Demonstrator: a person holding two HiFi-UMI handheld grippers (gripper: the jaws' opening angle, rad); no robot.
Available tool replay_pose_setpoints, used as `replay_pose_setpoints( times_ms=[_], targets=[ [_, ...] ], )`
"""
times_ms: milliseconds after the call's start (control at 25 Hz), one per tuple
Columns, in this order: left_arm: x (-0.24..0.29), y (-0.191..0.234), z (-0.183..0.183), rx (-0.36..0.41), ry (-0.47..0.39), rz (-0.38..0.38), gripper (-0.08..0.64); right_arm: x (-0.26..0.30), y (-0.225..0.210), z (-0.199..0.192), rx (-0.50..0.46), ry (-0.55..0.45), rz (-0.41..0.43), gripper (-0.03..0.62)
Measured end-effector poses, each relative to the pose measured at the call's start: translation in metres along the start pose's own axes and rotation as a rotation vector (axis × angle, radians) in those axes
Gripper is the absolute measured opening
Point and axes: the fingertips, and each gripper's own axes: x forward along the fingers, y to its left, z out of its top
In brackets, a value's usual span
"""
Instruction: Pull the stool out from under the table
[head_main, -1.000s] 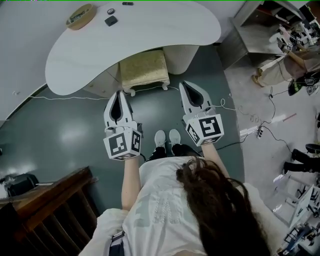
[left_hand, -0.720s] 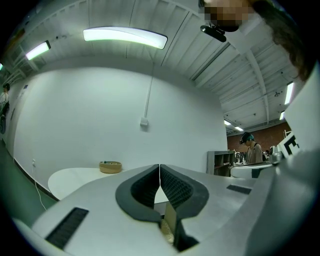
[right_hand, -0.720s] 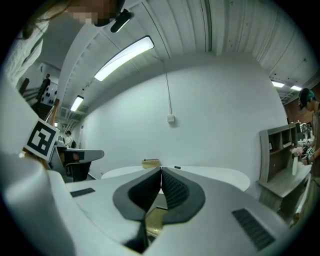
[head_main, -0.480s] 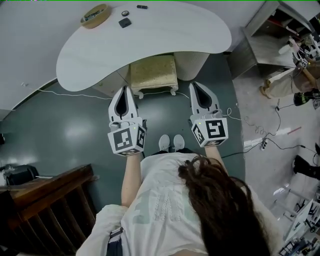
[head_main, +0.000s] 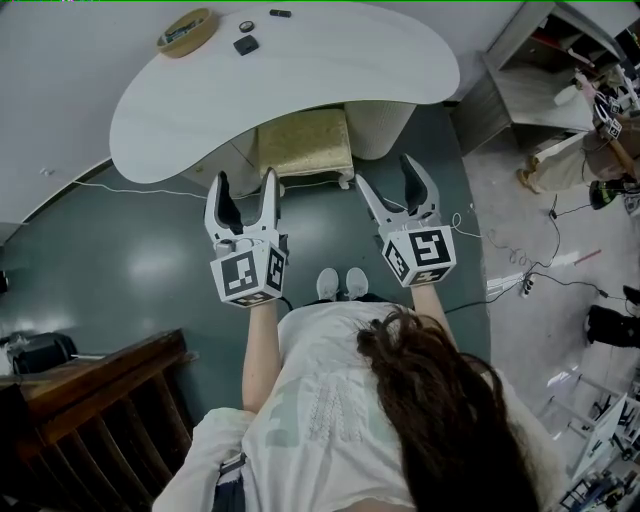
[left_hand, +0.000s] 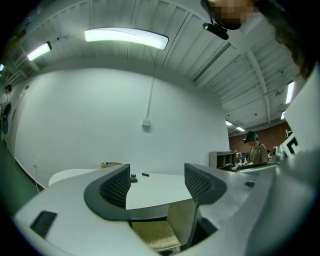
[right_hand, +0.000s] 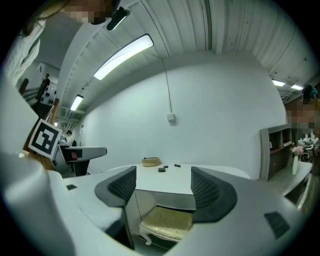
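The left gripper (head_main: 244, 186) is held out at eleven o'clock from the person's shoes (head_main: 338, 283), its jaws opening with nothing between them, apparently in readiness for the stool's near edge. The stool (head_main: 305, 142) is seen at twelve o'clock, half tucked under the near rim of the white table (head_main: 300, 75), just beyond both grippers and touched by neither. The right gripper (head_main: 388, 176) is held at one o'clock, likewise opening and empty. Half a second earlier both pairs of jaws were pressed together, and the stool has not been moved since.
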Motion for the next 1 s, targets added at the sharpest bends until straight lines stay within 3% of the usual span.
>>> replay_pose_setpoints(
  times_ms=[520, 1000],
  targets=[
    [-0.004, -0.005, -0.008, -0.022, 0.014, 0.012, 0.322, 0.001, -0.002, -0.011, 0.066, 0.017, 0.03, 0.334],
    [0.027, 0.006, -0.055, -0.1, 0.131, 0.015, 0.322, 0.039, -0.01, -0.045, 0.099, 0.118, 0.051, 0.333]
  ],
)
